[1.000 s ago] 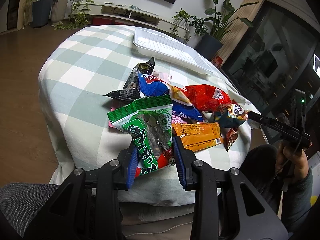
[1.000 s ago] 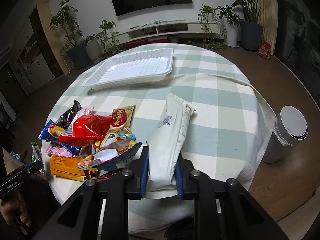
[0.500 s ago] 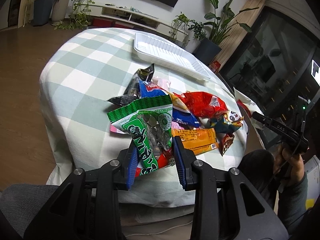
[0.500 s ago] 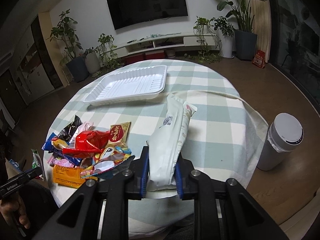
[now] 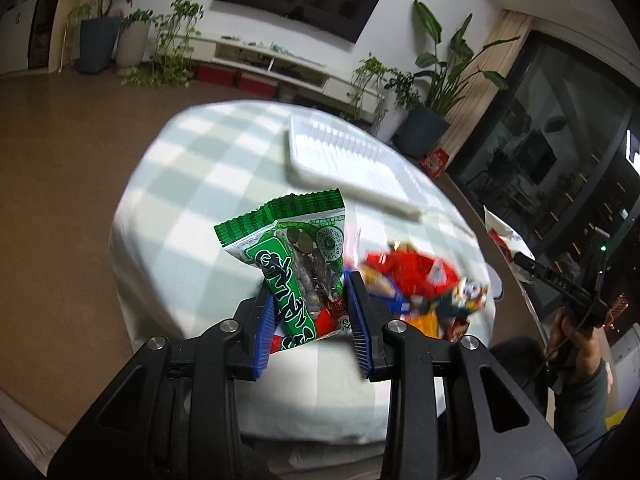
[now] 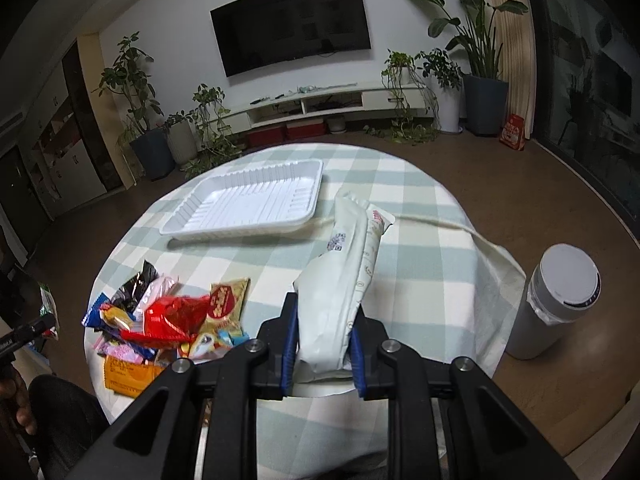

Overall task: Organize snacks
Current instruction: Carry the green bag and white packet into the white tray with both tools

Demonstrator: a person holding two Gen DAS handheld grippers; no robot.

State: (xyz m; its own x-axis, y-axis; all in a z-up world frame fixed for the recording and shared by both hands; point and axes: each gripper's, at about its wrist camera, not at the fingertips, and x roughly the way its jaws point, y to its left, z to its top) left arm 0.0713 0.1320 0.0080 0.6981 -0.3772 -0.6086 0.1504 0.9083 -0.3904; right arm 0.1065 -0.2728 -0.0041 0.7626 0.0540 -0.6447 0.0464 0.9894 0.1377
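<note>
Checked tablecloth [image 6: 420, 248] carries a white tray [image 6: 248, 204] and snack pile [image 6: 168, 320]; my left gripper [image 5: 312, 312] clamps a green packet [image 5: 296, 256], my right gripper [image 6: 322, 340] pinches a white pouch [image 6: 344, 272]

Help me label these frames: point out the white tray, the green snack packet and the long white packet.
white tray [image 6: 248, 204], right wrist view, on its ribbed floor.
green snack packet [image 5: 296, 248], left wrist view, on its printed front.
long white packet [image 6: 340, 276], right wrist view, on its middle.
</note>
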